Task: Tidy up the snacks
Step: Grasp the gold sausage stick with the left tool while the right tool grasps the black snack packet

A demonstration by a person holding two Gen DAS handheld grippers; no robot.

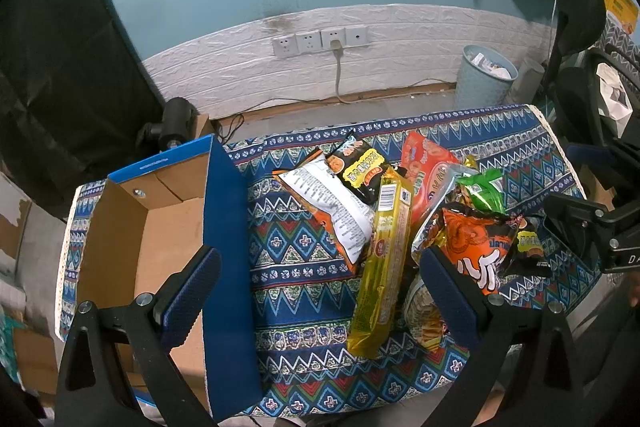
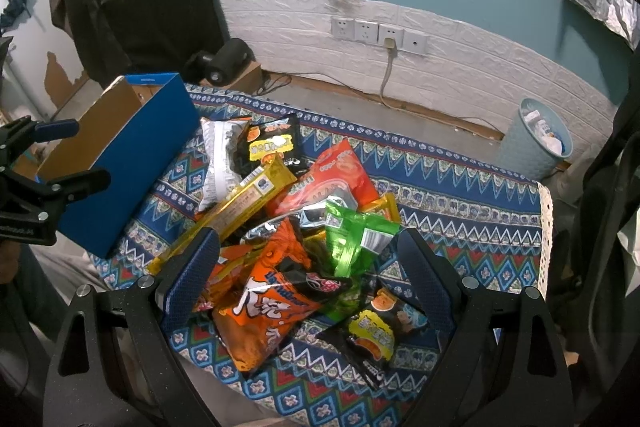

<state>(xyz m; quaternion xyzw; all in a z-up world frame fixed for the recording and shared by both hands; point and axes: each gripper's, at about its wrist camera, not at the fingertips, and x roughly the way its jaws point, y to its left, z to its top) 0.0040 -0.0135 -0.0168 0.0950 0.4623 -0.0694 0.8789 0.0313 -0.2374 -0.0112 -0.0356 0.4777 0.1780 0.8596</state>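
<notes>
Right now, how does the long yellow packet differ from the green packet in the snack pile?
The long yellow packet is a narrow bar lying stretched out toward the blue box; the green packet is shorter, crumpled and see-through. The yellow one runs along the pile's box-side edge, while the green one sits on top near the middle. Both are glossy and neither is gripped.

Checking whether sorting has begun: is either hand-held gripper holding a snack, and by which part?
Nothing is held. The left hand-held gripper and the right hand-held gripper are both open above the snack pile; the blue box looks empty.
</notes>
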